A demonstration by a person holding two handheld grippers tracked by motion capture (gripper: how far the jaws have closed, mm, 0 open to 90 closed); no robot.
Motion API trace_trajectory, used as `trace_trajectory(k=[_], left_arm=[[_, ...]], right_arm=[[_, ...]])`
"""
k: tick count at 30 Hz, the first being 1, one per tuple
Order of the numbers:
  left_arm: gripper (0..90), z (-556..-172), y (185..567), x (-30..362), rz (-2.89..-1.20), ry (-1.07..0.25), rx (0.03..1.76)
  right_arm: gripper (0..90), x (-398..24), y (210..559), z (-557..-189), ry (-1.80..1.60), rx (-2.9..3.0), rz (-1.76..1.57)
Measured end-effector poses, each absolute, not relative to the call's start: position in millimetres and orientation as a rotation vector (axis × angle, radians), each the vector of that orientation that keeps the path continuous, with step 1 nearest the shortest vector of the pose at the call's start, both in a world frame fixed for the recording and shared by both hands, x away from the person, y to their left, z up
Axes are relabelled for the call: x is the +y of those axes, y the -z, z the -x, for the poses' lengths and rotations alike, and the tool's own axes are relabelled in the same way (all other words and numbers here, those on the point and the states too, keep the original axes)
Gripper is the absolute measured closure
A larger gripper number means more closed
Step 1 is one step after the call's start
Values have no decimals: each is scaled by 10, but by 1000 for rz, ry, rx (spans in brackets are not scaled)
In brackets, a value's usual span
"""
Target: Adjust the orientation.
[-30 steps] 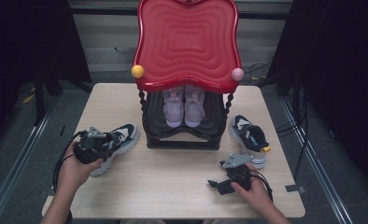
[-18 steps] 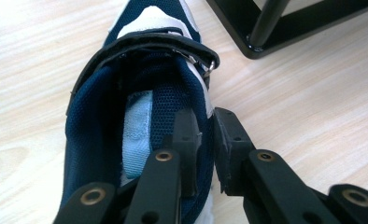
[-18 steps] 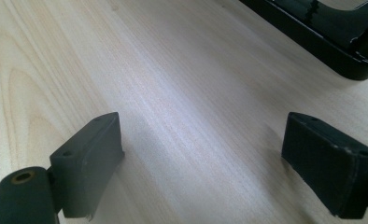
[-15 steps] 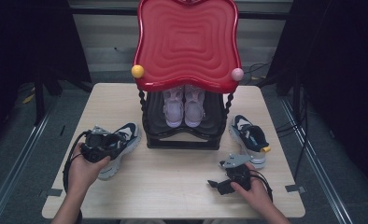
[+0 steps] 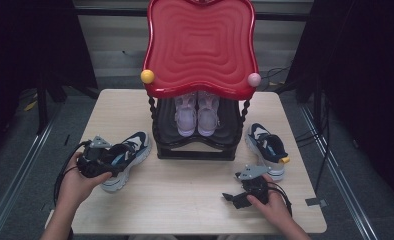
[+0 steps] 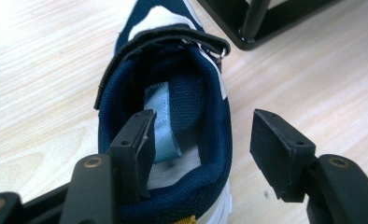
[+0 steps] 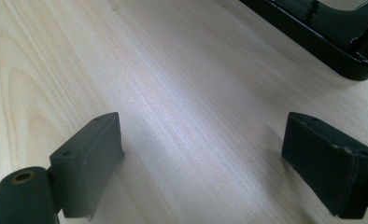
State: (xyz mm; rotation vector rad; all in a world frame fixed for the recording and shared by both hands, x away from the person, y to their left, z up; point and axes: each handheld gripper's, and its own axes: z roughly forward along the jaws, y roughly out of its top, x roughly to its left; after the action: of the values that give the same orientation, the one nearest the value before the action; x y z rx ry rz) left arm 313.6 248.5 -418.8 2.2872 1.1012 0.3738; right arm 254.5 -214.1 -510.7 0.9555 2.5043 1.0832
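Observation:
A navy, white and light-blue sneaker (image 5: 130, 152) lies on the table left of the rack, toe toward it. My left gripper (image 5: 116, 159) is at its heel. In the left gripper view its jaws have just been opening. One pad (image 6: 140, 135) sits inside the sneaker's (image 6: 173, 93) opening and the other stands outside. The padded collar is between them, not pressed. The matching sneaker (image 5: 267, 147) lies right of the rack. My right gripper (image 5: 230, 197) rests low over the bare wood near the front edge, open (image 7: 203, 135) with nothing between its pads.
A black shoe rack (image 5: 195, 147) with a wavy red top (image 5: 200, 45) stands mid-table and holds a pair of pink shoes (image 5: 197, 112). Its black base (image 7: 313, 28) lies just beyond my right gripper. Cables trail from both grippers.
The left hand and gripper have shifted slightly back along the sneaker's heel. The sneaker lies where it was. The right hand has kept still.

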Motion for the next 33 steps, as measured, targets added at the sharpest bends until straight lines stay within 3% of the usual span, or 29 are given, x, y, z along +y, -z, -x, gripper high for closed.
trace_trajectory(k=[5,9,16,25,31,33], left_arm=[[512,-3119,4230,2455,-2321,-298,1113],[649,-3116,4278,2393,-2318,-296,1137],[703,-3147,4275,2258,-2240,-274,1232],[684,-3266,4306,2071,-2187,-276,1250],[475,-3240,4231,2101,-2205,-260,1181],[445,-3224,4194,2134,-2194,-251,1158]], right_arm=[[115,-2140,5107,-2545,-1082,2505,-955],[115,-2140,5107,-2546,-1082,2505,-955],[111,-2138,5106,-2549,-1081,2507,-954],[111,-2137,5106,-2550,-1079,2506,-953],[111,-2137,5106,-2550,-1079,2506,-954],[111,-2136,5106,-2550,-1079,2506,-954]])
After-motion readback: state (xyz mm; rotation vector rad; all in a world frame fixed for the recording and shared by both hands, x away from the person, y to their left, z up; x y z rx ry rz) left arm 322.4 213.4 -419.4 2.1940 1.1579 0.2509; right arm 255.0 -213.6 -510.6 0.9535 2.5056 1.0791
